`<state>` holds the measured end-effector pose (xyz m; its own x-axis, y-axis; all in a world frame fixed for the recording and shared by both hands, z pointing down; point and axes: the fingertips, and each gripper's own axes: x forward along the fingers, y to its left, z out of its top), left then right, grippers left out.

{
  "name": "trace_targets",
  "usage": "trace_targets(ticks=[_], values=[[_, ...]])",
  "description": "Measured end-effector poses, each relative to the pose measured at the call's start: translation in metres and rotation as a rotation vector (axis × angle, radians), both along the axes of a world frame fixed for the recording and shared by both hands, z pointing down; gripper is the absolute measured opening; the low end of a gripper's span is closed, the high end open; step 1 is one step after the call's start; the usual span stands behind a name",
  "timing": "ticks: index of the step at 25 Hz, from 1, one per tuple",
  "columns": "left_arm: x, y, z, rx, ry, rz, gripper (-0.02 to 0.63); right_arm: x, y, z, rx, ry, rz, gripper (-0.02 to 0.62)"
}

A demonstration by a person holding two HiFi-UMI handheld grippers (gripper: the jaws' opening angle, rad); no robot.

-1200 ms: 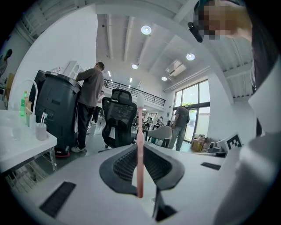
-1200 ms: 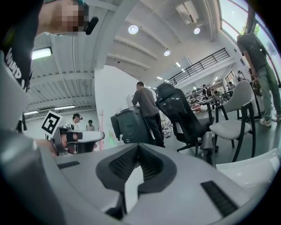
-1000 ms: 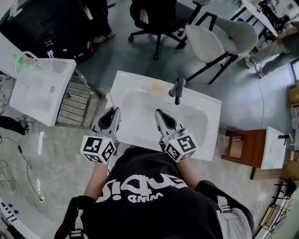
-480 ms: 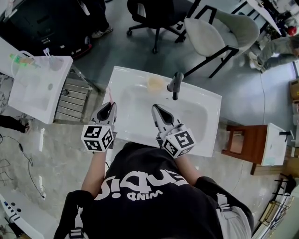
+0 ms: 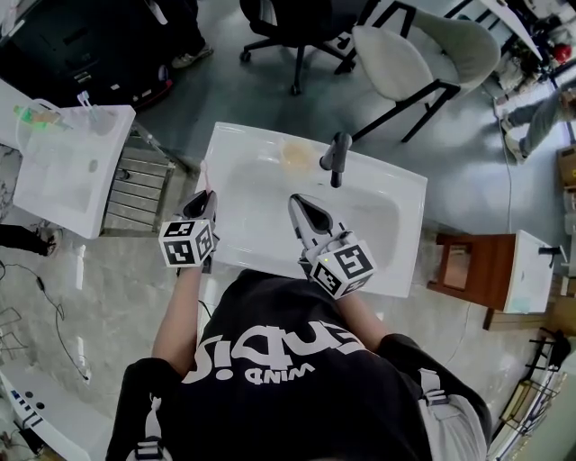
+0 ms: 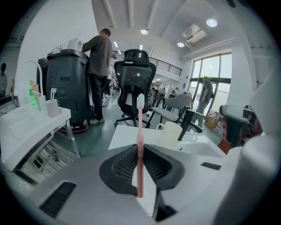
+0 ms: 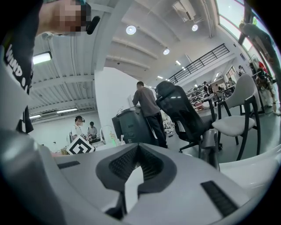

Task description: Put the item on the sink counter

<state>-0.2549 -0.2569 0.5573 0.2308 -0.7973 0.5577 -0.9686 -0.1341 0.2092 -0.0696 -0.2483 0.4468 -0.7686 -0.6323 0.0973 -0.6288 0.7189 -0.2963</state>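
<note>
Looking at the near end first, Jo: what could go wrong?

Well, Sam, the left gripper [image 5: 200, 205] is clamped on the pink toothbrush [image 6: 139, 132], pinching only its lower handle, so the brush stands upright with its head free above. It hangs right at the left edge of the sink counter [image 5: 227, 153], not yet lying on it. I judge that letting go there could tip it off the edge to the floor. Too far inward and it could slide into the basin.

And the right gripper [image 5: 301, 209]?

Its jaws are pressed together on nothing, over the basin. There is little risk from it, unless it swings into the faucet [image 5: 335, 155] just beyond.

Anything else in the way?

The pale cup [image 5: 295, 153] sits on the back rim, beside the faucet. A long reach could knock it.

Count for me, near to far.

Two grippers, one toothbrush, one sink counter in front, one cup, one faucet. Off to the left, one second sink [image 5: 63, 171]. Beyond, two chairs: one black office chair [image 5: 297, 22] and one pale chair [image 5: 423, 49].
</note>
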Motion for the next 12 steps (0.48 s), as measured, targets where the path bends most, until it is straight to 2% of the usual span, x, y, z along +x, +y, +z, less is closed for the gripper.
trace_targets(ticks=[5, 12], values=[[-0.01, -0.004, 0.03, -0.083, -0.042, 0.002, 0.054, -0.001, 0.0, 0.002, -0.003, 0.008, -0.001, 0.018], [-0.017, -0.007, 0.063, -0.173, -0.052, 0.014, 0.054, -0.001, -0.002, 0.005, -0.015, 0.016, 0.009, 0.018]])
